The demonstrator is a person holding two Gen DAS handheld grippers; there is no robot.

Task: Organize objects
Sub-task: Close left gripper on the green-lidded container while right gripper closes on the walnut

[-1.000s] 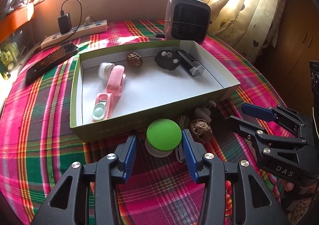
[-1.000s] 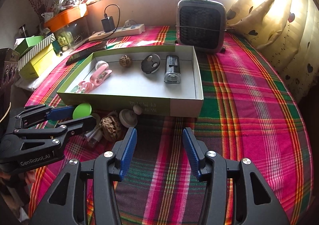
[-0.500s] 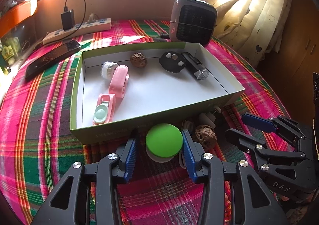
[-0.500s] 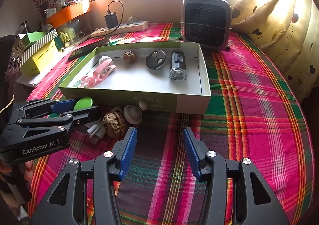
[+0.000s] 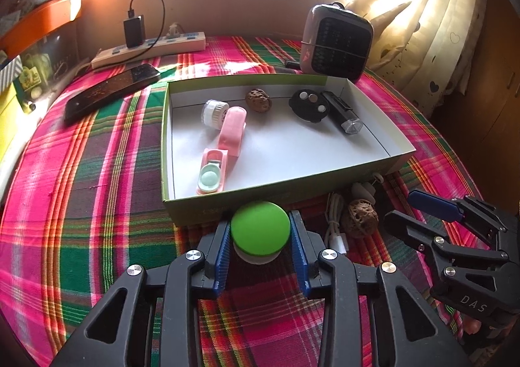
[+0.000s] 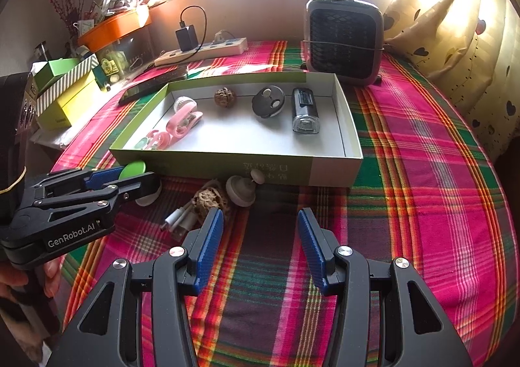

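Left gripper closing around one round, smooth green-lidded case.
Right gripper gaping half-wide, empty; two wrinkled walnuts: one beside, one boxed ahead.

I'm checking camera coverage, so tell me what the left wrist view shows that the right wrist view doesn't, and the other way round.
Only the left wrist view shows the green-topped round object face on between the left gripper's closing jaws, pads at its sides.

Only the right wrist view shows the stacked green and yellow boxes by the window, and the right gripper's open jaws, nothing between them.

Both show the shallow box, the walnut and white cable before it, and the heater.
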